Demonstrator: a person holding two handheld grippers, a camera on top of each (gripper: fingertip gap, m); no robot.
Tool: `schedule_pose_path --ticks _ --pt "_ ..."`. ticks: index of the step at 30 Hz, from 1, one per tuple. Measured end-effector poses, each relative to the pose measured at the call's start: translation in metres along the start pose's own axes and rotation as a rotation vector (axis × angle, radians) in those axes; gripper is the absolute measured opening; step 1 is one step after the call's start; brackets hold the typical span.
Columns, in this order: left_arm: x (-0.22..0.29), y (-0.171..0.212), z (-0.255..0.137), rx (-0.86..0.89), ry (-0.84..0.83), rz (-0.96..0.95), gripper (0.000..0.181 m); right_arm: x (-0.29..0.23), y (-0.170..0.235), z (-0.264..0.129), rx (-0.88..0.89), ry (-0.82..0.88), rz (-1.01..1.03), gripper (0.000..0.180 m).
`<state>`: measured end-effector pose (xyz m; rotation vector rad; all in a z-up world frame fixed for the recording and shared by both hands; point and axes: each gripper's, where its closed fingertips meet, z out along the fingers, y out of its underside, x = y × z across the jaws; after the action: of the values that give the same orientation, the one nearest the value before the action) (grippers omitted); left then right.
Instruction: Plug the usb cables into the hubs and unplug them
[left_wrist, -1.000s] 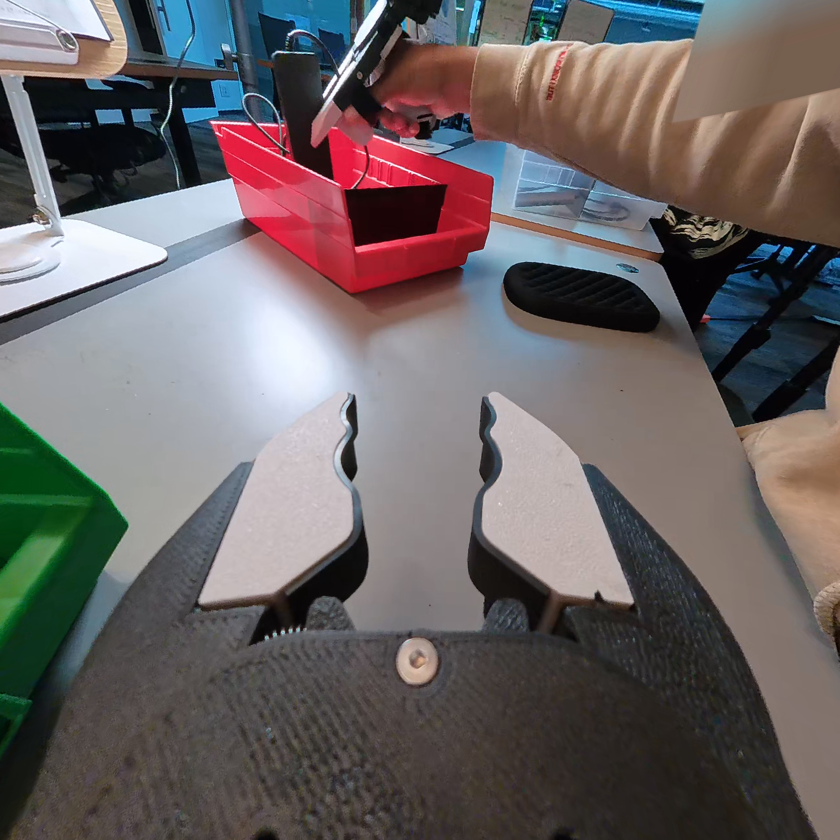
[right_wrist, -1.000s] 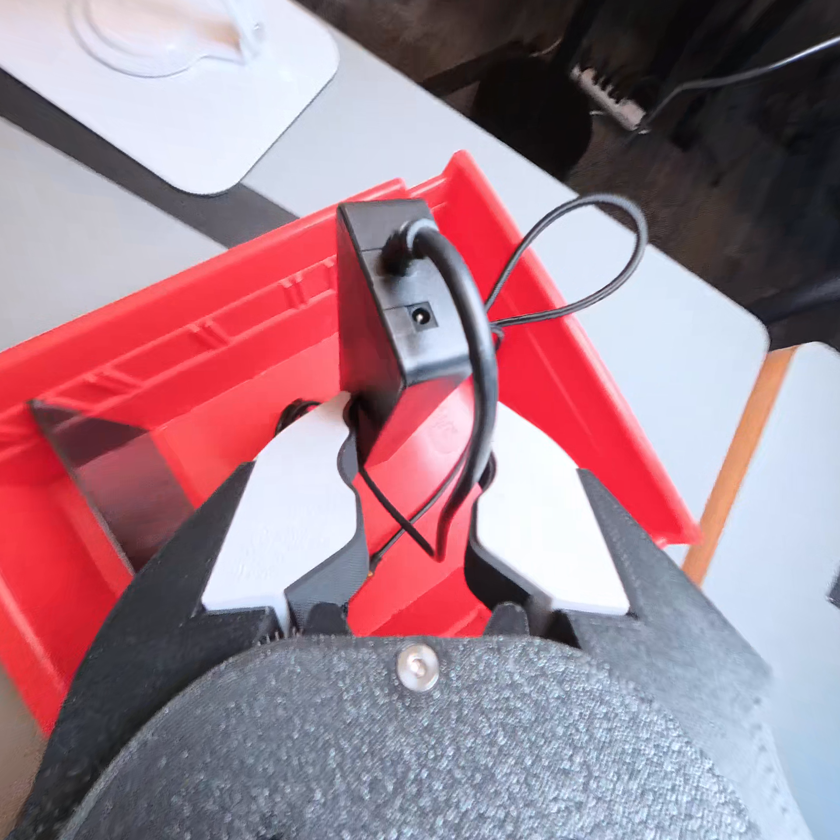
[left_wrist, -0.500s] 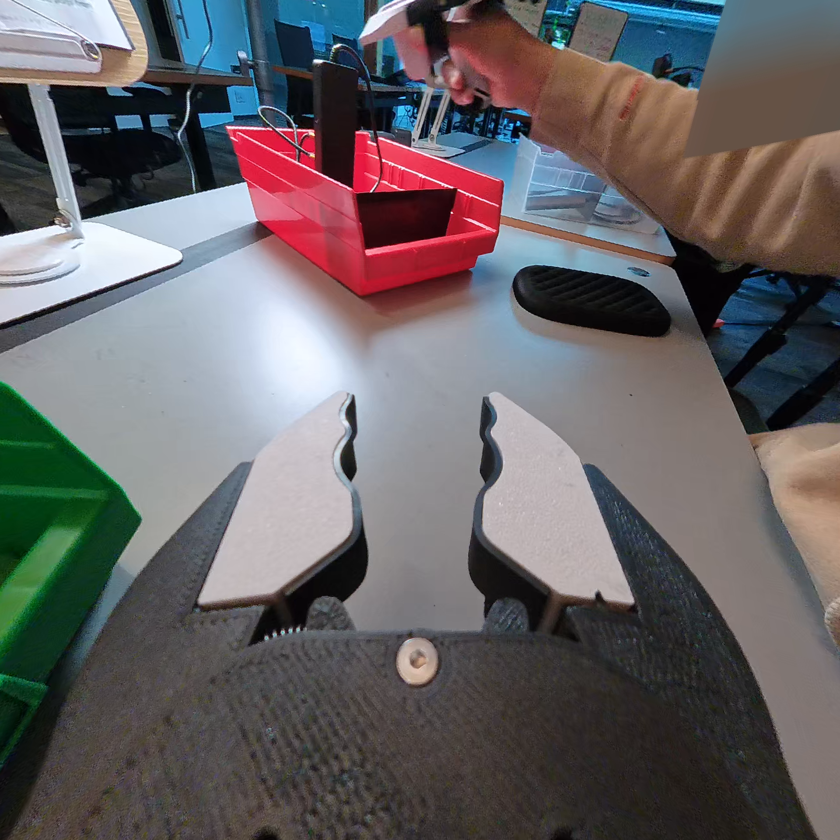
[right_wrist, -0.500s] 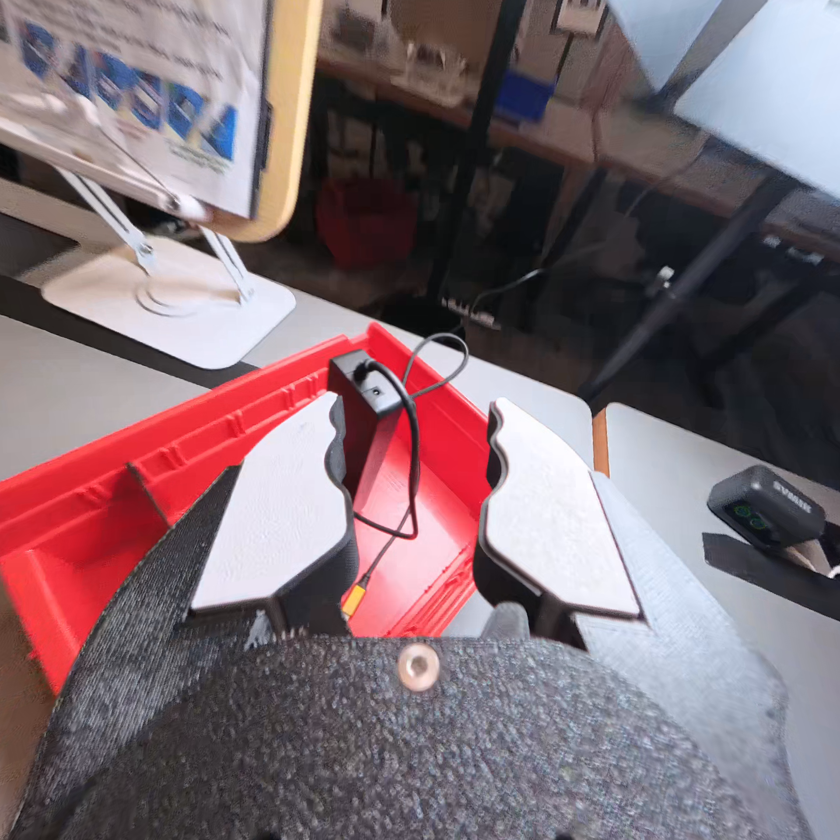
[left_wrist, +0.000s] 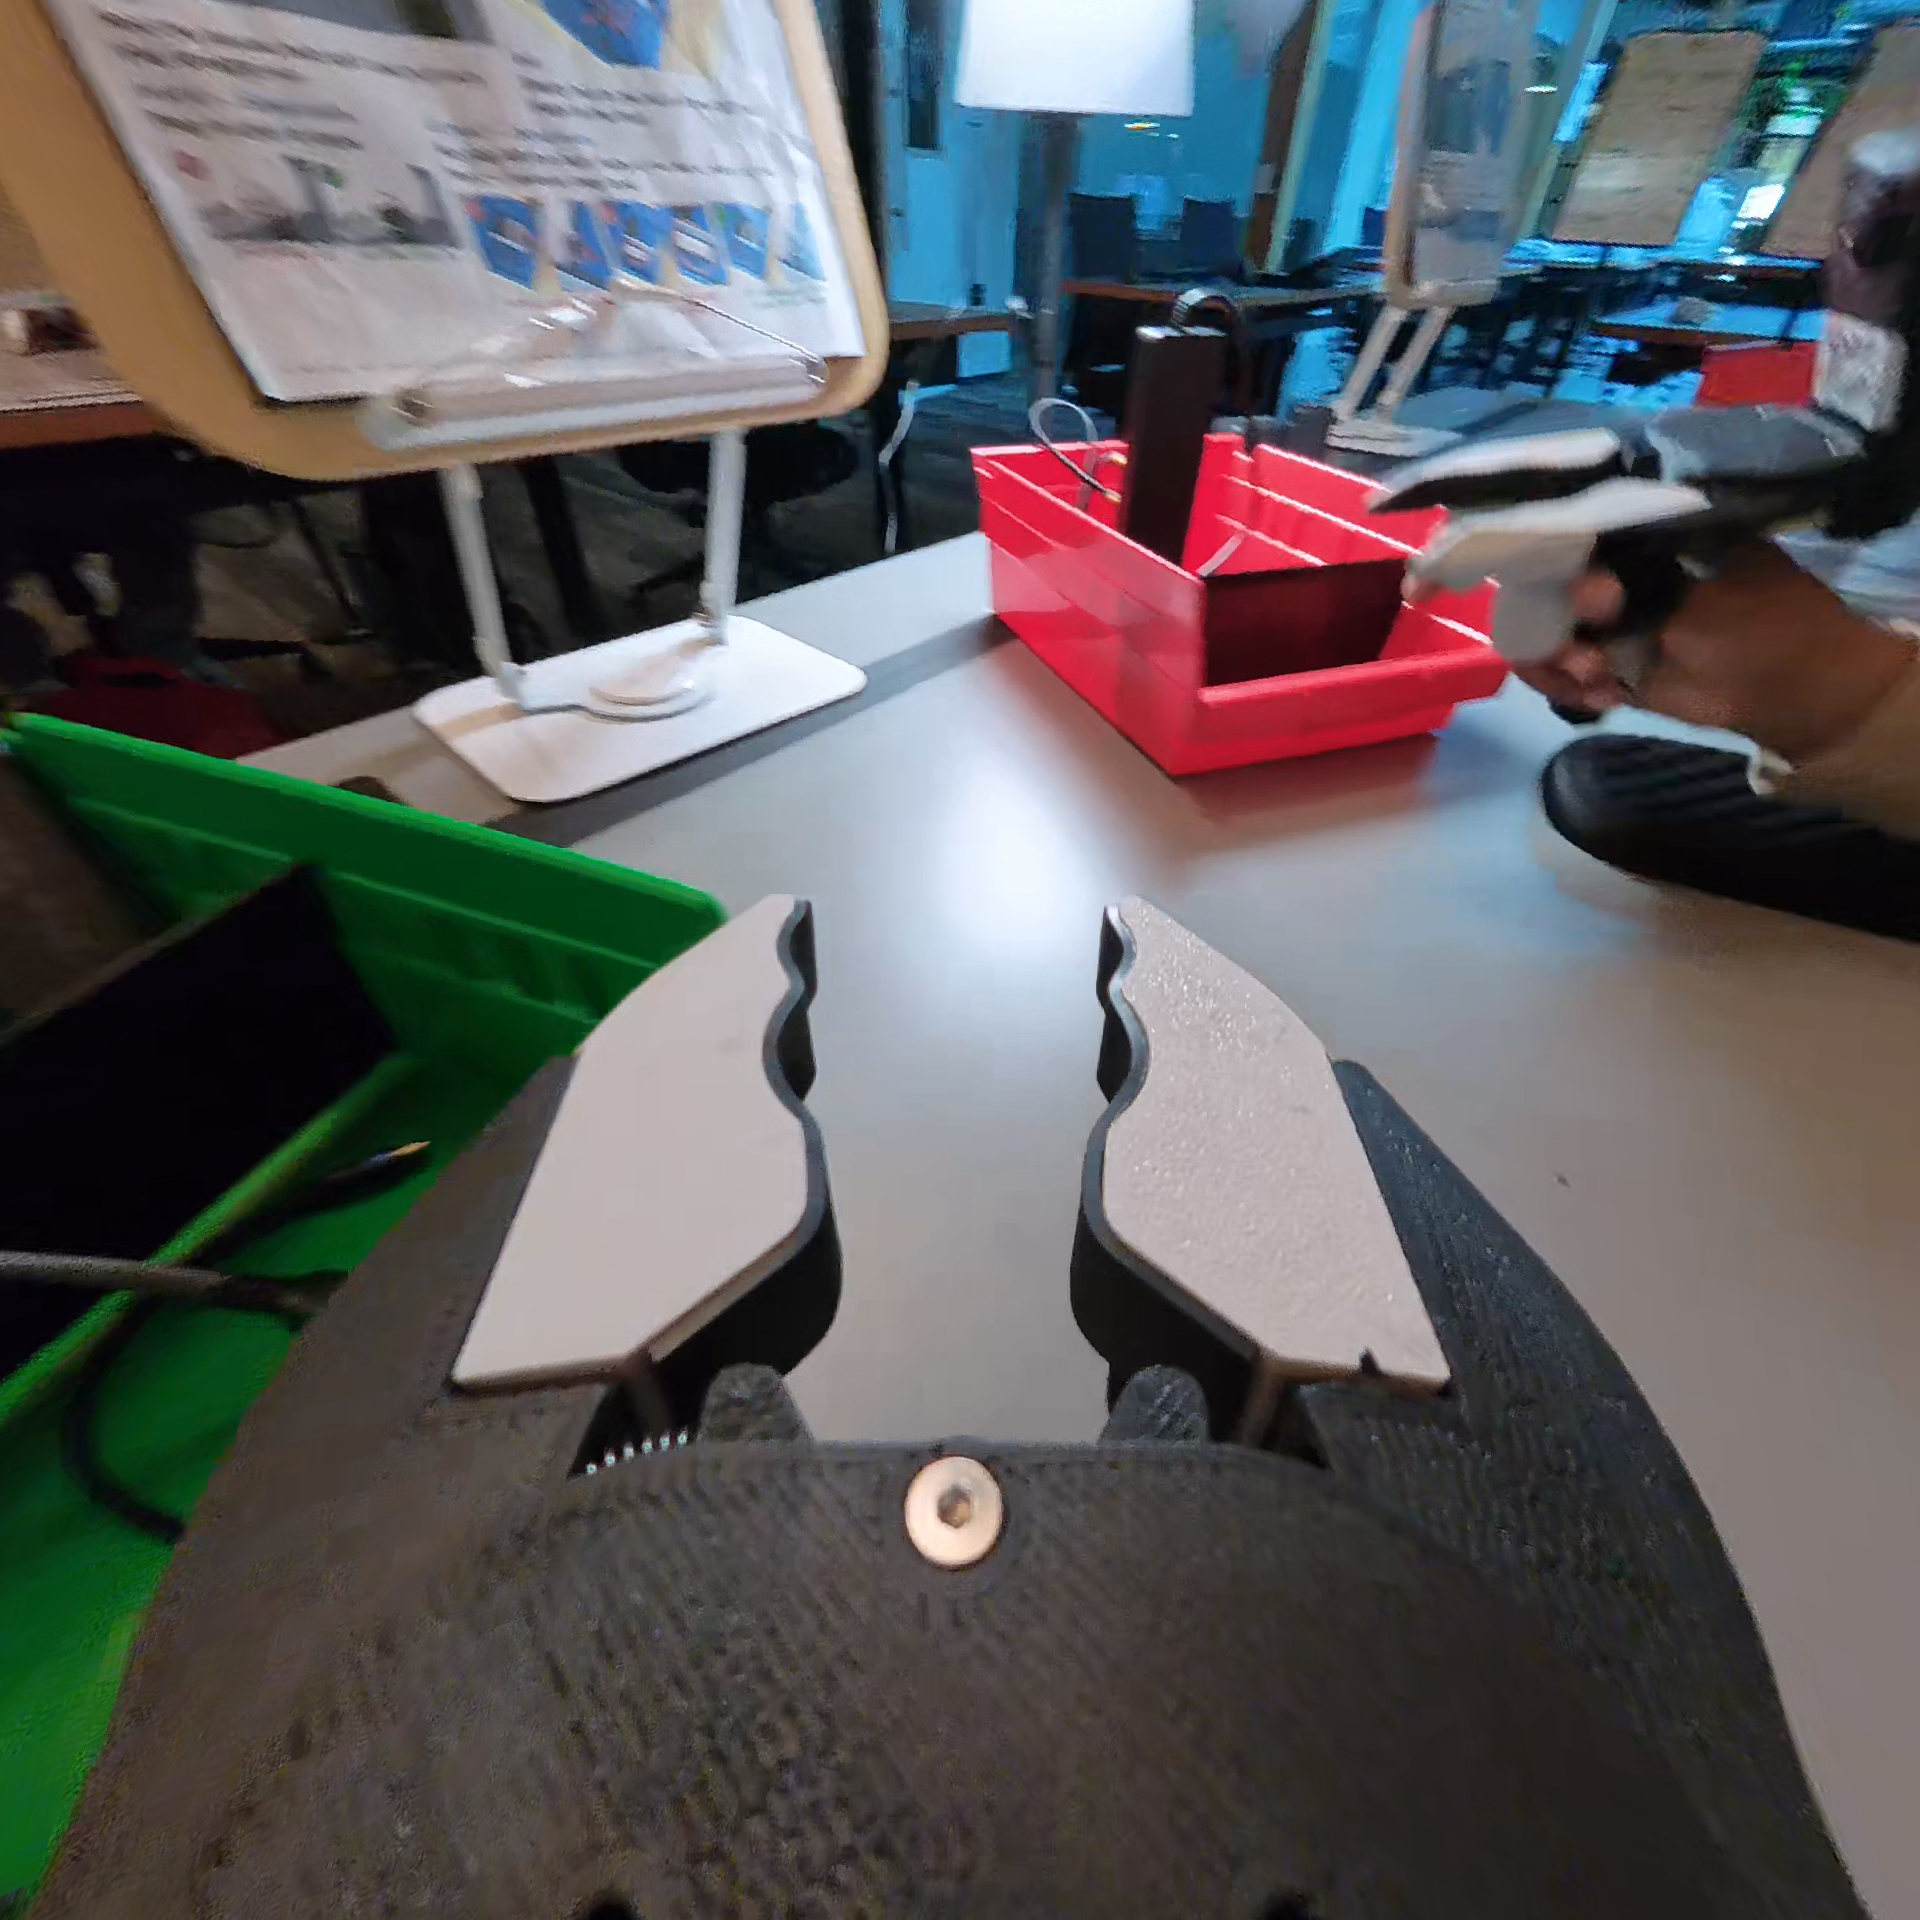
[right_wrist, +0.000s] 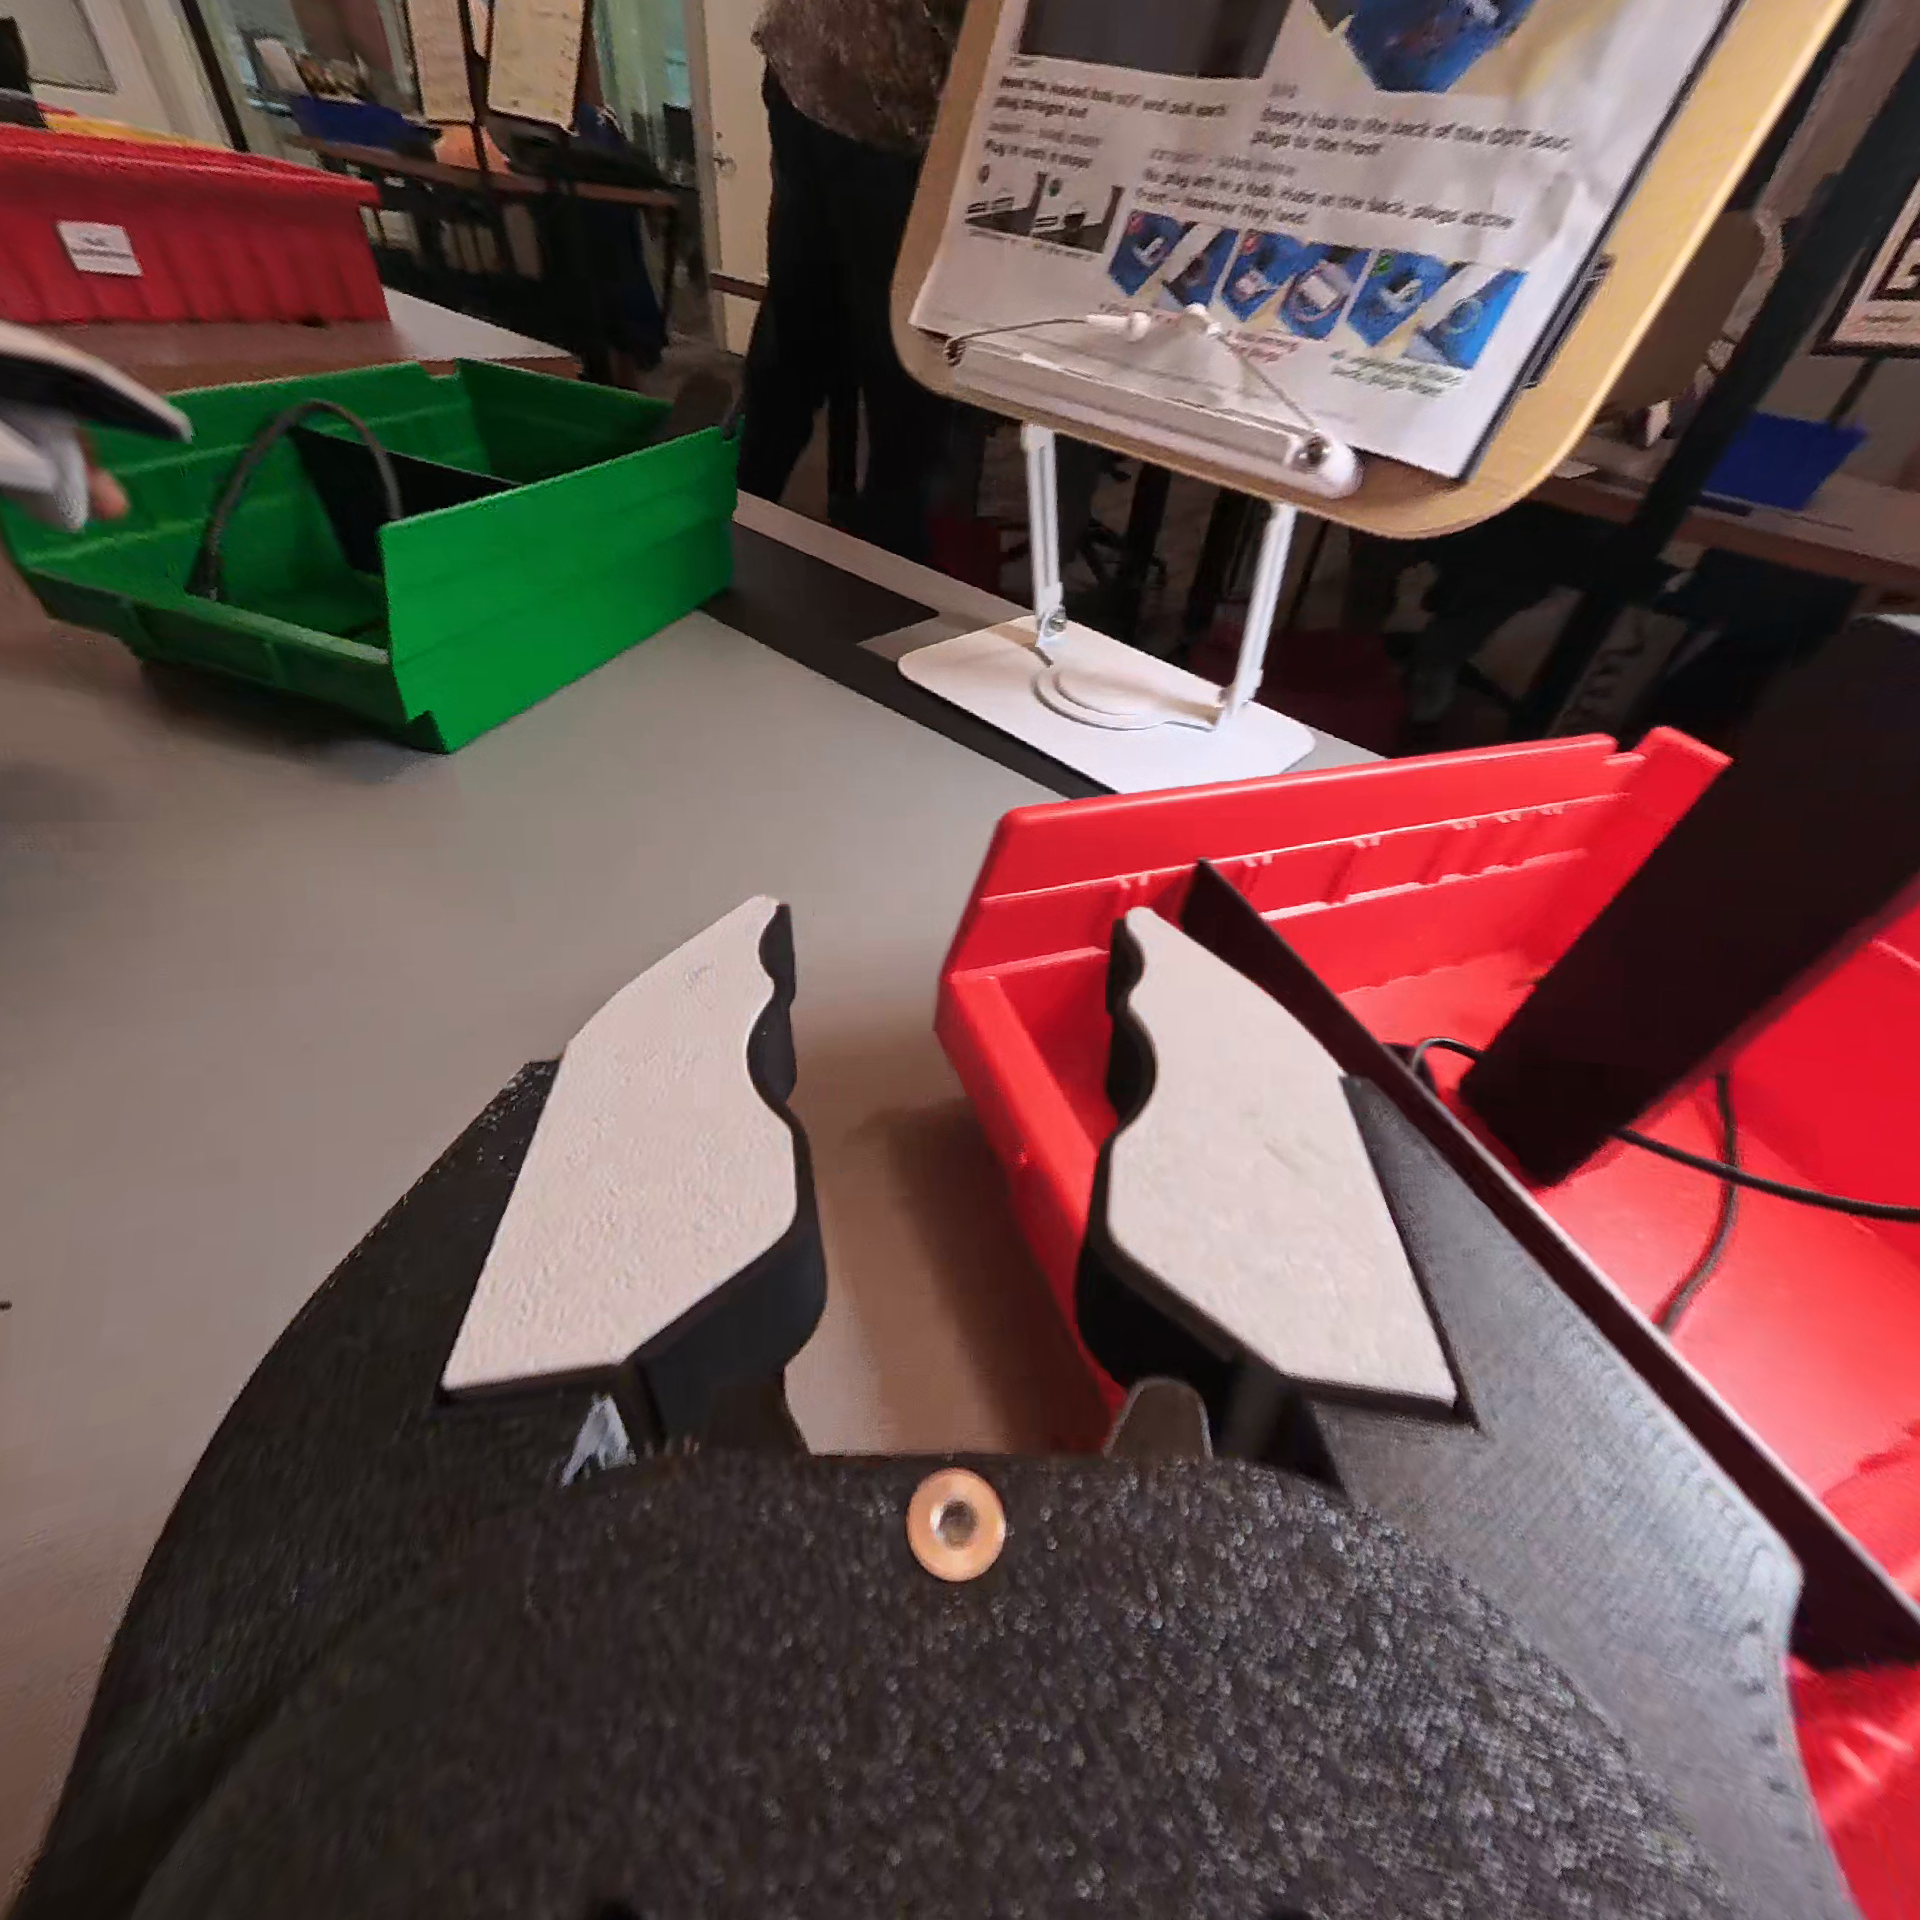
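While both tongs, left gripper (left_wrist: 954, 1023) and right gripper (right_wrist: 951, 1023), gape empty: black hub (left_wrist: 1169, 436) upright inside red bin (left_wrist: 1101, 634), cable (right_wrist: 223, 520) inside green bin (right_wrist: 561, 582).

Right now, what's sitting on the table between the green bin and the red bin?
Only bare grey tabletop lies between the green bin and the red bin, as the right wrist view shows. The white document stand sits farther back.
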<state>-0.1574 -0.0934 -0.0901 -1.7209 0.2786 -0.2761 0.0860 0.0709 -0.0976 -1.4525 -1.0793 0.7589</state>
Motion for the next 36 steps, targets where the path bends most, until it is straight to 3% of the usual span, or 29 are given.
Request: schedule_pose_path --ticks 4,8,14,19,24,27,30,36 --pt "-0.065 -0.04 -0.009 -0.014 -0.164 -0.043 0.051 -0.009 -0.003 0.001 0.03 -0.009 -0.006 0.057" --pt "-0.152 -0.059 0.006 -0.136 -0.327 -0.071 0.052 -0.013 0.003 0.001 0.029 -0.036 0.039 0.057" --pt "-0.26 -0.006 0.046 -0.475 -0.385 -0.197 0.053 -0.017 0.008 -0.002 0.034 -0.052 0.048 0.056" --pt "-0.279 0.03 0.075 -0.597 -0.291 -0.365 0.055 -0.024 0.013 0.0 0.023 -0.093 0.038 0.057" --pt "-0.286 0.052 0.094 -0.714 -0.228 -0.365 0.054 -0.028 0.012 0.0 0.028 -0.116 0.037 0.056" --pt "-0.283 0.061 0.099 -0.755 -0.197 -0.335 0.037 -0.029 0.011 -0.001 0.033 -0.134 0.037 0.056" --pt "-0.277 0.04 0.097 -0.67 -0.155 -0.302 0.014 -0.029 0.012 -0.001 0.032 -0.144 0.039 0.055" --pt "-0.253 -0.051 0.072 -0.477 -0.171 -0.083 0.012 -0.036 0.012 0.0 0.036 -0.164 0.035 0.054"
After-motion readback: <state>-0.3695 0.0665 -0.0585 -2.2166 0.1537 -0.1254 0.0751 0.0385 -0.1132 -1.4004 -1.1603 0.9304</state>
